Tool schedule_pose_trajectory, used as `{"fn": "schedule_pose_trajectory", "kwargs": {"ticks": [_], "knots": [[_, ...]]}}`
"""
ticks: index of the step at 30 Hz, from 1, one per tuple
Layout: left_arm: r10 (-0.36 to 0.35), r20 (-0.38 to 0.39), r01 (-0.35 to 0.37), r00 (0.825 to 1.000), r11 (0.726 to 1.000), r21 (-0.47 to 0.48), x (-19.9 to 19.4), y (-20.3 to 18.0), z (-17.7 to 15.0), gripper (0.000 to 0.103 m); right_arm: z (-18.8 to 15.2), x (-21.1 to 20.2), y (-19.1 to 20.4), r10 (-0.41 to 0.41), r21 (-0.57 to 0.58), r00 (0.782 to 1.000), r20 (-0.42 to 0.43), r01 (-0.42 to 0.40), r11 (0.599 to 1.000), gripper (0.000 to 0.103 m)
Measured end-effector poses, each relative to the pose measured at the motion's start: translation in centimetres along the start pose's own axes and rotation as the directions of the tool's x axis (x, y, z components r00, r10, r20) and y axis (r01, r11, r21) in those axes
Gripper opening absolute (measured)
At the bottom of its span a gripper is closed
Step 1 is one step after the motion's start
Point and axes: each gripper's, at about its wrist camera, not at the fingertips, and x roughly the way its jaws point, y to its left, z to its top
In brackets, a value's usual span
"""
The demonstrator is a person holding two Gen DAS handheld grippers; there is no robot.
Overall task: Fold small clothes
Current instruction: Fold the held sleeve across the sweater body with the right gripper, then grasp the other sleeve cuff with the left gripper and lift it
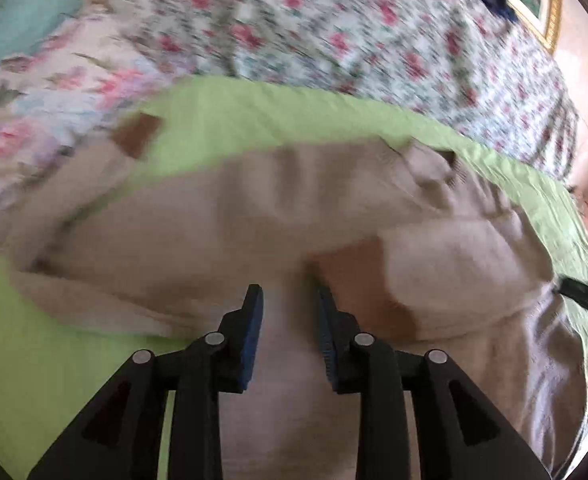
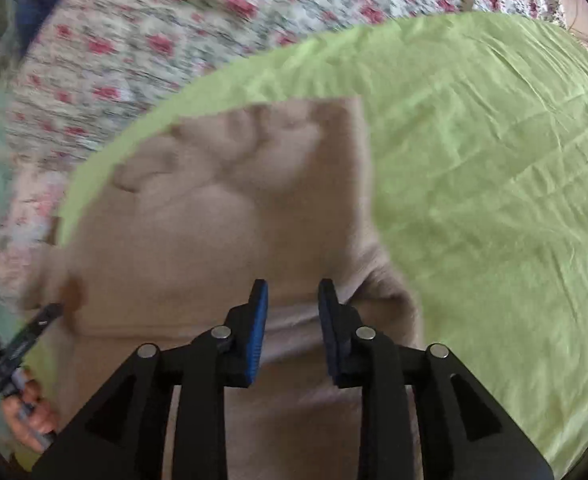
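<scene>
Left wrist view: your left hand-held gripper [image 1: 288, 300], black with blue ribbed pads, has its jaws apart, and nothing is pinched between them. The pads hang over the beige soft-fabric garment [image 1: 277, 216], which fills the gap between them; whether they touch the cloth you cannot tell through the blur. The garment spreads from 9 o'clock across to 3 o'clock, rumpled, with a small brown patch [image 1: 135, 136] near its upper left edge at about 10 o'clock. It lies on a lime-green sheet [image 1: 253, 108] that shows above it and at the lower left. Beyond the sheet, from 11 to 2 o'clock, is a white bedspread with red flowers [image 1: 334, 20]. At 3 o'clock the black tip of your right hand-held gripper [image 1: 582, 292] comes in over the garment's edge.

In the right wrist view, your right hand-held gripper [image 2: 292, 300] also stands with jaws parted and empty, over a bunched fold of the same garment [image 2: 221, 220]. The cloth runs from the jaws up toward 11 o'clock, and the green sheet [image 2: 494, 180] lies bare from 1 to 4 o'clock. At 8 o'clock your left hand-held gripper [image 2: 33, 332] sits at the garment's left edge, with your hand [image 2: 29, 408] on its handle.
</scene>
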Motion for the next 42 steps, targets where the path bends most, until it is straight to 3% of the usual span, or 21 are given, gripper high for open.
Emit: {"fn": "schedule_pose_trajectory", "kwargs": {"ticks": [3, 8, 10, 14, 15, 16, 17, 18, 19, 24, 28, 31, 36, 40, 42], "knots": [[0.118, 0.033, -0.118, 0.992, 0.993, -0.001, -0.6, 2.9, 2.2, 0.061, -1.5, -1.1, 2.9, 0.086, -0.043, 0.996, -0.007, -0.086, 0.995, 0.041], [0.322, 0.047, -0.323, 0.946, 0.946, 0.026, 0.7, 7.4, 7.1, 0.083, -4.3, -1.4, 5.3, 0.160, -0.049, 0.986, -0.056, -0.163, 0.985, 0.042], [0.383, 0.032, -0.384, 0.923, 0.923, 0.028, 2.2, 9.1, 9.0, 0.084, -5.2, -1.6, 5.4, 0.161, -0.042, 0.984, -0.070, -0.164, 0.986, 0.042], [0.419, -0.079, -0.417, 0.905, 0.908, 0.038, 6.5, 12.0, 11.4, 0.084, -6.0, -0.7, 5.2, 0.166, -0.019, 0.980, -0.110, -0.169, 0.985, 0.042], [0.420, -0.112, -0.418, 0.901, 0.908, 0.040, 7.7, 12.6, 11.5, 0.081, -6.3, -0.7, 5.2, 0.161, -0.020, 0.980, -0.116, -0.164, 0.986, 0.042], [0.422, -0.142, -0.420, 0.896, 0.906, 0.044, 8.7, 13.2, 11.5, 0.065, -6.3, -0.6, 5.2, 0.159, -0.018, 0.980, -0.120, -0.162, 0.987, 0.042], [0.411, -0.170, -0.410, 0.895, 0.911, 0.047, 9.4, 13.6, 11.4, 0.051, -6.4, -0.5, 5.3, 0.159, -0.016, 0.980, -0.122, -0.162, 0.987, 0.042], [0.387, -0.206, -0.388, 0.899, 0.921, 0.041, 10.2, 14.3, 11.2, 0.021, -6.3, -0.4, 5.2, 0.158, -0.016, 0.979, -0.125, -0.161, 0.987, 0.042], [0.354, -0.220, -0.359, 0.909, 0.933, 0.016, 10.3, 14.8, 10.9, 0.010, -6.3, -0.5, 5.1, 0.155, -0.017, 0.980, -0.124, -0.158, 0.987, 0.042], [0.247, -0.095, -0.255, 0.964, 0.963, -0.083, 5.3, 14.7, 9.8, 0.009, -6.3, -0.9, 4.5, 0.156, -0.003, 0.982, -0.105, -0.157, 0.988, 0.042], [0.110, 0.004, -0.109, 0.994, 0.988, -0.109, 0.9, 10.5, 8.7, 0.009, -6.3, -1.3, 4.6, 0.170, 0.003, 0.982, -0.080, -0.170, 0.985, 0.042], [0.002, 0.059, 0.002, 0.998, 0.997, -0.075, -1.0, 5.1, 8.0, 0.009, -6.2, -1.6, 4.5, 0.177, 0.018, 0.982, -0.064, -0.176, 0.984, 0.042], [-0.149, 0.098, 0.149, 0.984, 0.989, 0.009, -1.3, -5.5, 7.4, 0.009, -6.4, -2.5, 3.3, 0.166, 0.045, 0.985, -0.035, -0.165, 0.985, 0.042], [-0.227, 0.059, 0.220, 0.972, 0.970, 0.100, 1.5, -12.3, 6.9, 0.010, -6.2, -3.1, 1.5, 0.151, 0.085, 0.988, -0.014, -0.149, 0.985, 0.042], [-0.232, 0.027, 0.226, 0.972, 0.964, 0.141, 3.6, -14.9, 6.0, 0.010, -5.9, -3.3, 0.8, 0.144, 0.100, 0.990, -0.007, -0.142, 0.985, 0.042]]}}
